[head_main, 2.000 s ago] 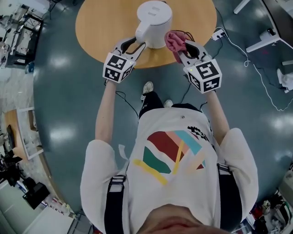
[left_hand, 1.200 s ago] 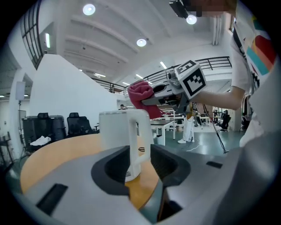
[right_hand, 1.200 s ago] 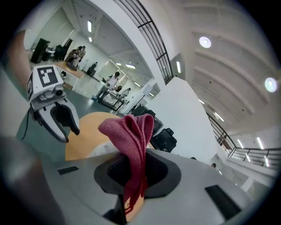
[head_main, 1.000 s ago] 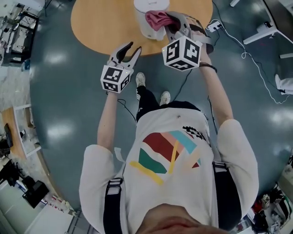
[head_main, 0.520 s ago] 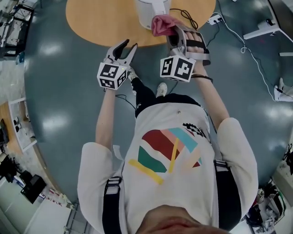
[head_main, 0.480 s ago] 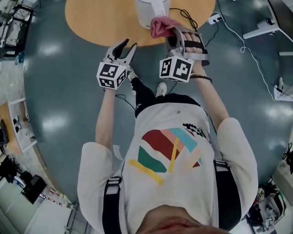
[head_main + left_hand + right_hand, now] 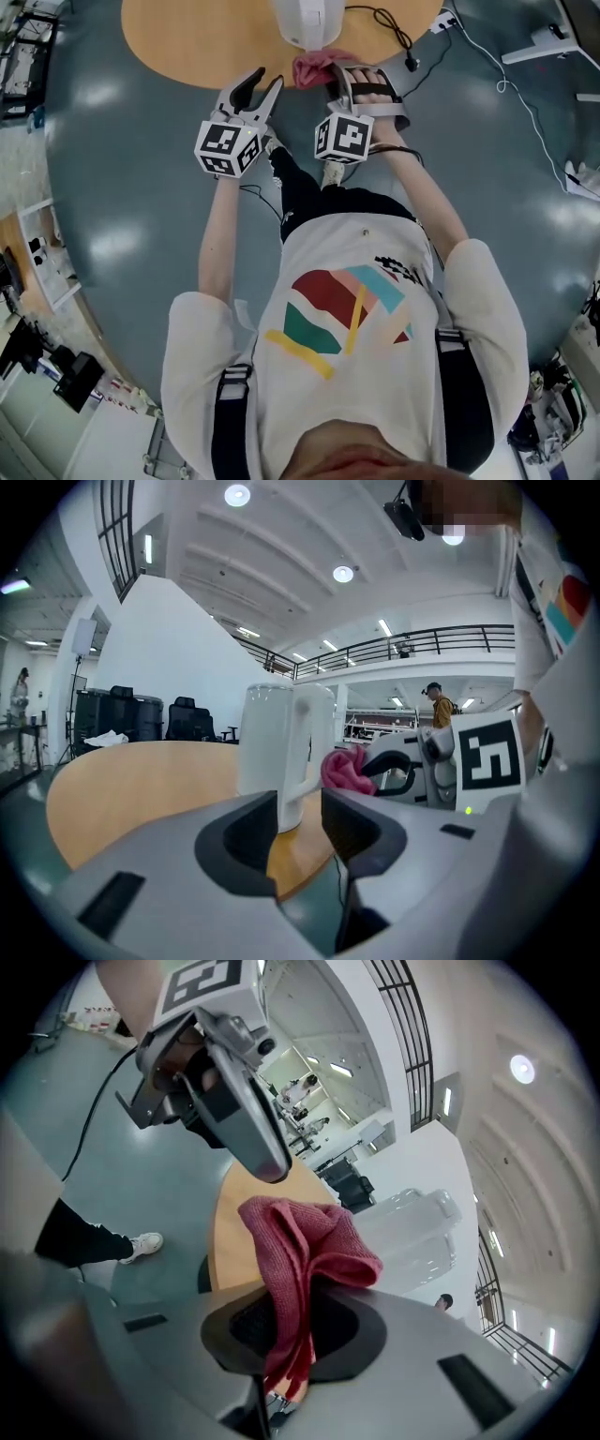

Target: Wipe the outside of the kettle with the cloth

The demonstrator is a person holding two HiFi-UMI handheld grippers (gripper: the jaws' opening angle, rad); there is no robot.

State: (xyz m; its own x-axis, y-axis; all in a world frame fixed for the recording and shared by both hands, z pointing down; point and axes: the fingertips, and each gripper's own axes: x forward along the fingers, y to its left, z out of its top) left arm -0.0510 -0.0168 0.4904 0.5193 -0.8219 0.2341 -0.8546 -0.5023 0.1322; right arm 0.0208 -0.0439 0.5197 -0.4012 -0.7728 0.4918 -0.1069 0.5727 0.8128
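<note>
Right claw point(image 7: 291, 1340) clamped on red cloth point(image 7: 309, 1241), just beside white kettle point(image 7: 305, 21) on round counter point(image 7: 202, 42). Left claw point(image 7: 300, 819) part-open, empty, short of kettle.

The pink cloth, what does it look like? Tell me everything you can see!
The cloth is pinkish red, soft-looking, with a fine woven texture. It is bunched into folds, not spread flat. The right gripper pinches its lower part between its jaws, and the rest puffs up above them. It is right beside the white kettle; whether they touch is unclear.
</note>
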